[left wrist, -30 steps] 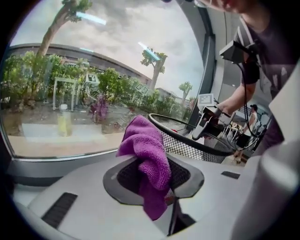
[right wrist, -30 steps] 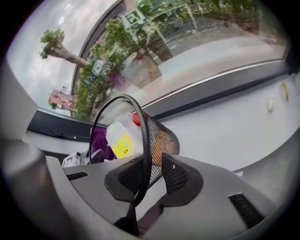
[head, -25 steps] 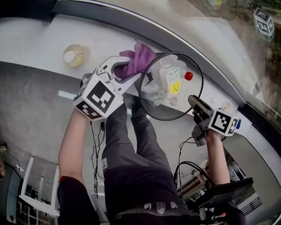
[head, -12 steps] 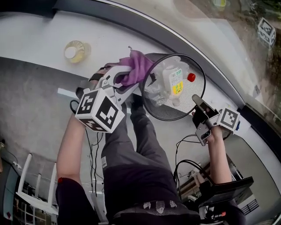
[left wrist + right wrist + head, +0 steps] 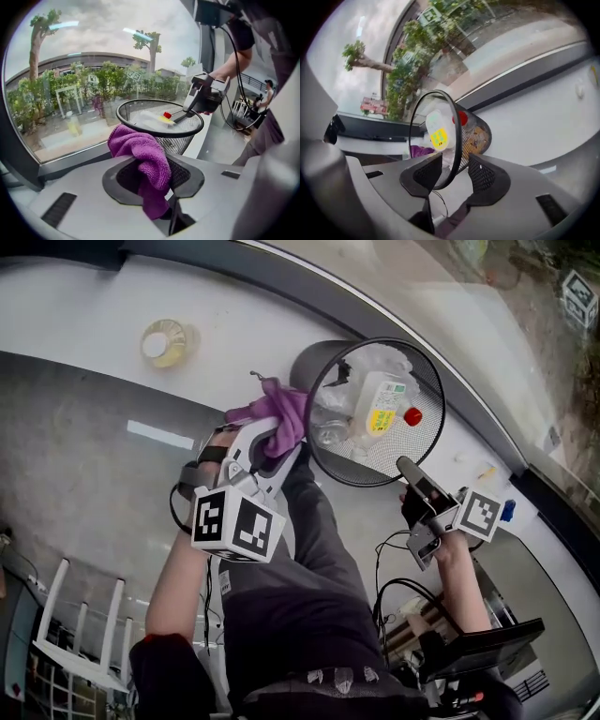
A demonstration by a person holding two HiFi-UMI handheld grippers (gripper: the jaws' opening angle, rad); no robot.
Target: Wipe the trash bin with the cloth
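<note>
The black wire-mesh trash bin (image 5: pixel 412 448) stands on the pale floor with a plastic bottle (image 5: pixel 382 409), yellow-labelled and red-capped, and clear wrappers inside. My left gripper (image 5: pixel 269 439) is shut on the purple cloth (image 5: pixel 274 412), which bunches out of the jaws just left of the bin's wall; I cannot tell whether it touches. In the left gripper view the cloth (image 5: pixel 143 157) hangs over the pads with the bin (image 5: pixel 180 143) behind it. My right gripper (image 5: pixel 454 171) straddles the bin's rim (image 5: pixel 457 126). Its jaws have just been opening, and neither pad presses on the rim.
A small bottle of yellow liquid (image 5: pixel 164 341) stands on the floor at the far left. A dark window ledge (image 5: pixel 281 273) runs behind the bin. The person's grey-trousered legs (image 5: pixel 300 559) lie below it, with cables (image 5: pixel 389 549) and a white rack (image 5: pixel 75 634) nearby.
My left gripper has drawn the cloth down and left, from the bin's upper-left rim to beside its left wall. The right gripper has rolled, and its jaws have spread off the rim.
</note>
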